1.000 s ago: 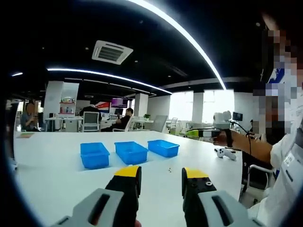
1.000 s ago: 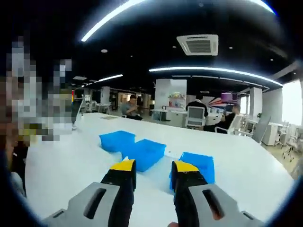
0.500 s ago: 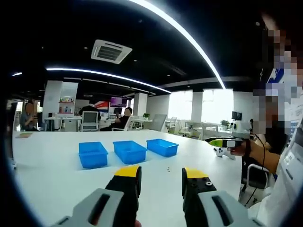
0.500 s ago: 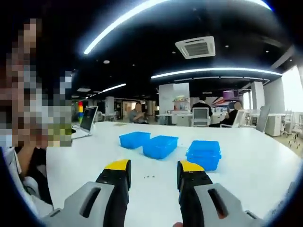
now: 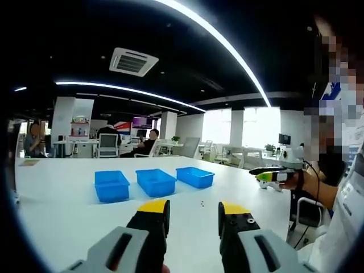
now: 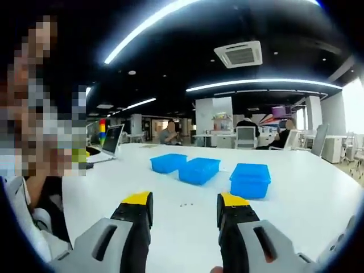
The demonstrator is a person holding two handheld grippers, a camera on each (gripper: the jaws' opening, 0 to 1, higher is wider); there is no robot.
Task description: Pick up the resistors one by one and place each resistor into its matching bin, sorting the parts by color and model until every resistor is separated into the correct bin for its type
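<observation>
A: What is seen in the left gripper view?

B: The left gripper [image 5: 193, 213] is held above the white table [image 5: 57, 210] with its jaws apart and nothing between them. Three blue bins [image 5: 155, 182] are set in a row farther off. A few tiny specks, judged to be the resistors [image 5: 203, 203], lie on the bare top between the jaws and the bins.

A: And in the right gripper view?

B: The right gripper [image 6: 185, 207] is likewise spread and unloaded. The specks are seen just beyond its tips, short of the bins. Bin contents cannot be told. No resistor is gripped, so the sorting is judged barely begun.
</observation>
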